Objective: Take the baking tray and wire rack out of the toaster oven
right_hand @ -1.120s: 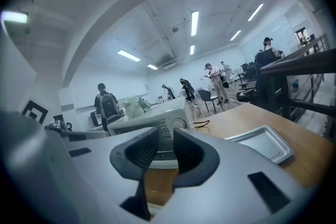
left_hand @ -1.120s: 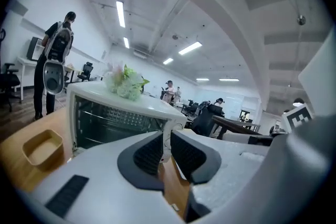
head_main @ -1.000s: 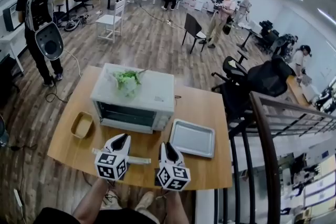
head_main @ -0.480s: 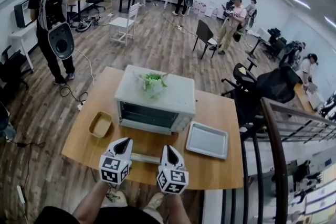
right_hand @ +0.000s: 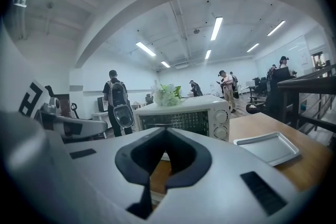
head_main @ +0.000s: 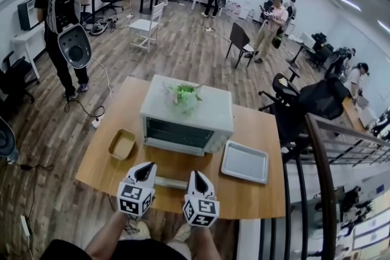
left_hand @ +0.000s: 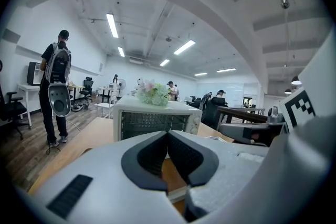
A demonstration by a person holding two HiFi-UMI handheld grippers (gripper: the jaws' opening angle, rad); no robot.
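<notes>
Left gripper [head_main: 146, 167], right gripper [head_main: 197, 175]: jaws just closed tip to tip and empty, low over the near edge of the table [head_main: 103, 170], well apart from the toaster oven [head_main: 186, 112].
Baking tray [head_main: 245, 161]: out already, unmoved, flat on the table right of the oven.
Wire rack: not identifiable, possibly the pale strip [head_main: 169, 182] between the grippers.
Extraction looks finished or paused.

The toaster oven [head_main: 186, 122] stands mid-desk [head_main: 256, 198] before me, with a plant [head_main: 184, 96] on its top. The baking tray [head_main: 245, 162] lies on the desk to its right, a small dish [head_main: 122, 144] to its left.
</notes>
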